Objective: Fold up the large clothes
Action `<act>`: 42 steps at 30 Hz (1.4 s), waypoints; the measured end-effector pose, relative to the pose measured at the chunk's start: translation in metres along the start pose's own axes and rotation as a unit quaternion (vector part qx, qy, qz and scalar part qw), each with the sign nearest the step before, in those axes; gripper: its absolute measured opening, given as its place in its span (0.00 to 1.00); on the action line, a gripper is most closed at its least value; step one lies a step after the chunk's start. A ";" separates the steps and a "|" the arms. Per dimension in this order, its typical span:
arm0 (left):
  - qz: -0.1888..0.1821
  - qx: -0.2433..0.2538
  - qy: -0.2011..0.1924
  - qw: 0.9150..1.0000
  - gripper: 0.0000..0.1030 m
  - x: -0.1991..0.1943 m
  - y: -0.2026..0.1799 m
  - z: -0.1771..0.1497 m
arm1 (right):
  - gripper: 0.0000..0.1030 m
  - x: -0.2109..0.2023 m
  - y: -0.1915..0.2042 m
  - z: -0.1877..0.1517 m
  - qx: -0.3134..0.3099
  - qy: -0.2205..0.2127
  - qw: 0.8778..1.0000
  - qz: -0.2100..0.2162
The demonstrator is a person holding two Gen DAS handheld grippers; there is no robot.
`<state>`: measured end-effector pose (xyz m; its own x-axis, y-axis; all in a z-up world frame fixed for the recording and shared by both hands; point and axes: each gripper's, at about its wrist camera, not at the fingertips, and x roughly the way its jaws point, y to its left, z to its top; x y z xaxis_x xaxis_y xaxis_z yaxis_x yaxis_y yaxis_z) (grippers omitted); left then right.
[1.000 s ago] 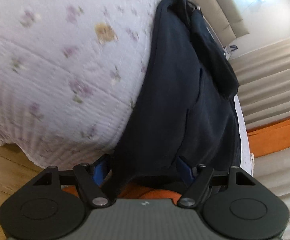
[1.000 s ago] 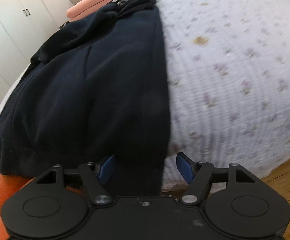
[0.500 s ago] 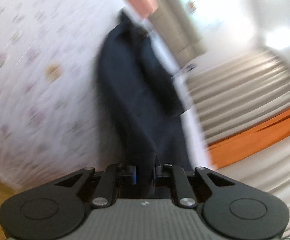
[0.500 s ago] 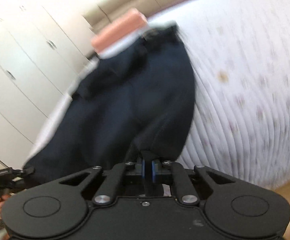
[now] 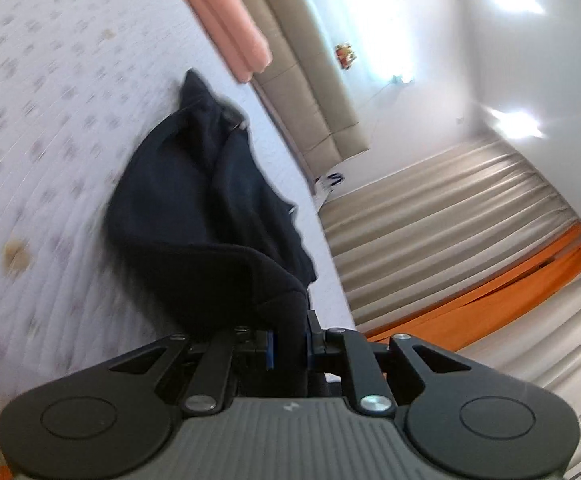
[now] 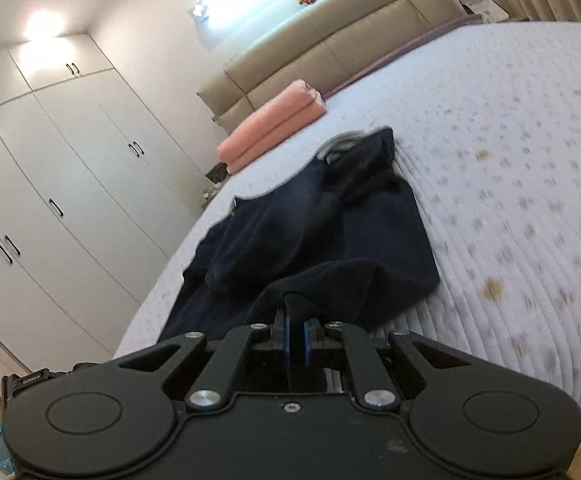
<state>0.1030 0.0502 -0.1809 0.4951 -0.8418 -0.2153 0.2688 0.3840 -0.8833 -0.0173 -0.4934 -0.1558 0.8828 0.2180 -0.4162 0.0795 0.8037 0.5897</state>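
Presently we hold the near hem of one dark navy garment (image 6: 322,240) in both tools: the left gripper (image 5: 288,344) has its fingers clamped on a bunched fold of cloth, and the right gripper (image 6: 297,340) is likewise closed tight on a pinch of the same edge. Item location: the garment lies lengthwise on the bed (image 6: 510,168), its far end rumpled toward the headboard (image 6: 330,44), its near edge raised off the quilt and curling over itself between our two grips. Step in hand, as we judge it: carrying the hem up and over toward the far end for a lengthwise fold. To do it well we should keep both grips level with each other and evenly spaced so the edge stays taut, carry it forward together, and lay it down square on the upper part before letting go; a slack middle would leave a crease. Material: thick, matte, fleece-like knit, heavy enough to drape in soft rolls, probably a sweatshirt, though the far end is too crumpled and blurred for us to tell. Bed cover: pale quilted fabric with stitched ribs and a faint floral print, yielding and slightly grippy. Also present: a folded pink blanket (image 6: 270,128), rounded and plush, lying well beyond the garment near the padded beige headboard.
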 end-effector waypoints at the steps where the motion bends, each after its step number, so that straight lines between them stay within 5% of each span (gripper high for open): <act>1: -0.002 0.008 -0.006 1.000 0.14 0.006 -0.003 0.009 | 0.09 0.006 0.002 0.011 -0.005 -0.005 1.000 0.002; 5: 0.008 0.036 -0.057 0.998 0.15 0.045 -0.023 0.066 | 0.09 0.047 0.013 0.070 -0.038 -0.041 0.998 -0.023; 8: 0.093 0.040 -0.114 0.988 0.39 0.086 -0.030 0.106 | 0.08 0.091 0.010 0.114 -0.004 -0.075 0.995 -0.071; 9: 0.129 0.052 -0.137 0.981 0.48 0.094 -0.034 0.112 | 0.13 0.106 0.007 0.125 0.011 -0.079 0.992 -0.098; 10: 0.150 0.059 -0.159 0.974 0.55 0.098 -0.036 0.115 | 0.37 0.119 0.005 0.133 0.015 -0.072 0.989 -0.125; 12: 0.153 0.058 -0.161 0.973 0.66 0.096 -0.033 0.117 | 0.69 0.134 0.004 0.137 0.011 -0.045 0.983 -0.175; 15: 0.157 0.083 -0.124 0.976 0.72 0.088 -0.025 0.106 | 0.73 0.123 0.002 0.117 -0.032 -0.038 0.986 -0.158; 20: 0.215 0.145 -0.054 0.964 0.66 0.110 -0.017 0.097 | 0.73 0.131 -0.010 0.090 -0.080 0.014 0.979 -0.189; 32: 0.212 0.274 -0.007 0.938 0.67 0.228 -0.017 0.139 | 0.74 0.206 -0.038 0.116 -0.144 0.023 0.973 -0.179; 39: 0.218 0.223 0.049 0.949 0.72 0.259 -0.004 0.165 | 0.74 0.242 -0.071 0.140 -0.065 0.086 0.977 -0.183; 42: 0.244 0.213 0.061 0.944 0.68 0.272 -0.002 0.174 | 0.30 0.263 -0.076 0.159 -0.100 0.054 0.950 -0.291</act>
<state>0.3806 -0.1135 -0.1650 0.5546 -0.5527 -0.6221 0.3544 0.8333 -0.4244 0.2821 -0.5850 -0.2000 0.6636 -0.2484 -0.7056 0.4403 0.8923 0.1000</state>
